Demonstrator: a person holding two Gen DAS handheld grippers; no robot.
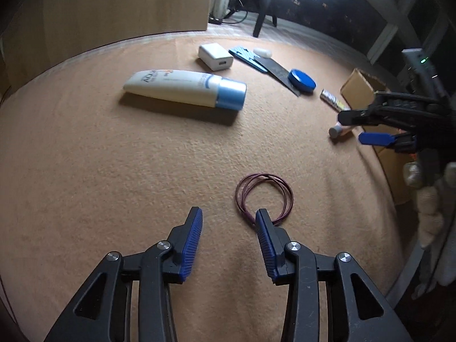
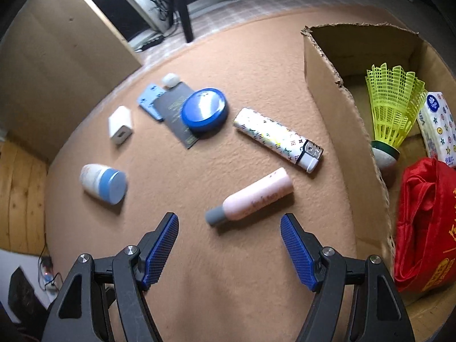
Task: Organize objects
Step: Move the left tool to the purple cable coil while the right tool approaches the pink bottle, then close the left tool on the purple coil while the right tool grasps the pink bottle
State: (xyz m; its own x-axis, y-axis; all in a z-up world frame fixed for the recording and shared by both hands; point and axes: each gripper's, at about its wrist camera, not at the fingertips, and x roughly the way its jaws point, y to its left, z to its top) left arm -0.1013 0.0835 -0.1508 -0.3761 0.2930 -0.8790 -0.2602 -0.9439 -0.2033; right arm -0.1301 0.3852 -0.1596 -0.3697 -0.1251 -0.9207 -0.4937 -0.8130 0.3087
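Note:
My left gripper (image 1: 228, 216) is open and empty, its right finger at the near edge of a dark red hair-tie ring (image 1: 264, 196). My right gripper (image 2: 229, 222) is open and empty, just short of a pink tube with a grey cap (image 2: 250, 196); it shows in the left wrist view (image 1: 356, 126) over that pink tube (image 1: 340, 130). On the tan cloth lie a white tube with a blue cap (image 1: 185, 88) (image 2: 103, 183), a patterned lighter (image 2: 278, 139), a blue round tin (image 2: 204, 109) (image 1: 301, 80), a white charger (image 1: 215, 56) (image 2: 120, 124).
A cardboard box (image 2: 336, 91) stands at the right and holds a yellow shuttlecock (image 2: 392, 108), a red bag (image 2: 424, 222) and a tissue pack (image 2: 439, 128). A dark card (image 2: 175, 115), a blue card (image 2: 148, 99) and a small white case (image 2: 170, 79) lie at the back.

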